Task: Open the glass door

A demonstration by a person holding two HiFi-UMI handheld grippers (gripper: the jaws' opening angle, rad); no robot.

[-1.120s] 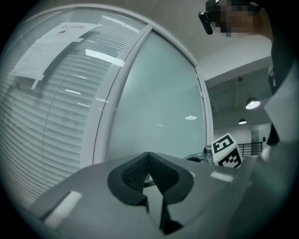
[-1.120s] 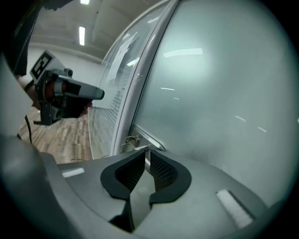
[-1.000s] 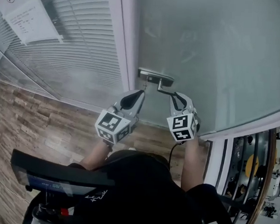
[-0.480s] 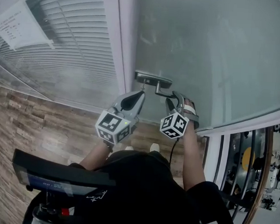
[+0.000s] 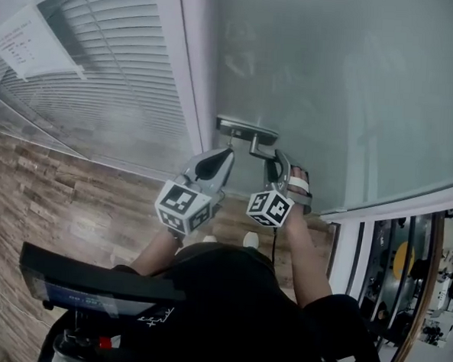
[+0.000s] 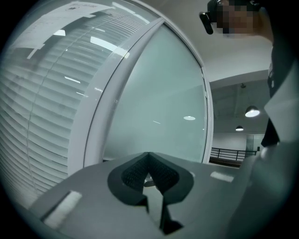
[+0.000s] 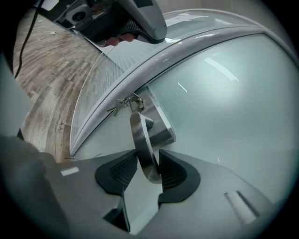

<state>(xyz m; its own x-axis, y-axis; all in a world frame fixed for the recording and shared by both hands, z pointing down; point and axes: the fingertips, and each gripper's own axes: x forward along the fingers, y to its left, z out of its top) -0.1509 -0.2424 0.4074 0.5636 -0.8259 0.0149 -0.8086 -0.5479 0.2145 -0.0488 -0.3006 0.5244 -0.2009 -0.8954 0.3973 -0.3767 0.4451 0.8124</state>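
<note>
The frosted glass door [image 5: 332, 83] carries a metal handle plate [image 5: 247, 130] with a lever [image 5: 263, 149] beside the white frame. My right gripper [image 5: 277, 168] is at the lever, rolled to one side. In the right gripper view the lever [image 7: 142, 144] runs slantwise between the jaws of my right gripper [image 7: 148, 170]; they are closing and both pads touch it. Keys [image 7: 122, 103] hang at the plate [image 7: 159, 123]. My left gripper [image 5: 226, 155] hovers just left of the plate, and in its own view the left gripper [image 6: 149, 161] is shut on nothing, facing the door glass [image 6: 159, 102].
A blind-covered glass panel [image 5: 103, 69] with a paper notice [image 5: 28, 38] stands left of the door frame [image 5: 188, 75]. Wooden floor [image 5: 49, 196] lies below. A dark device [image 5: 98, 283] sits at the person's chest. Another room shows at the right [image 5: 404, 279].
My right gripper has sunk and rolled, its marker cube now tilted, and the lever has tipped downward with it. The left gripper has hardly shifted.
</note>
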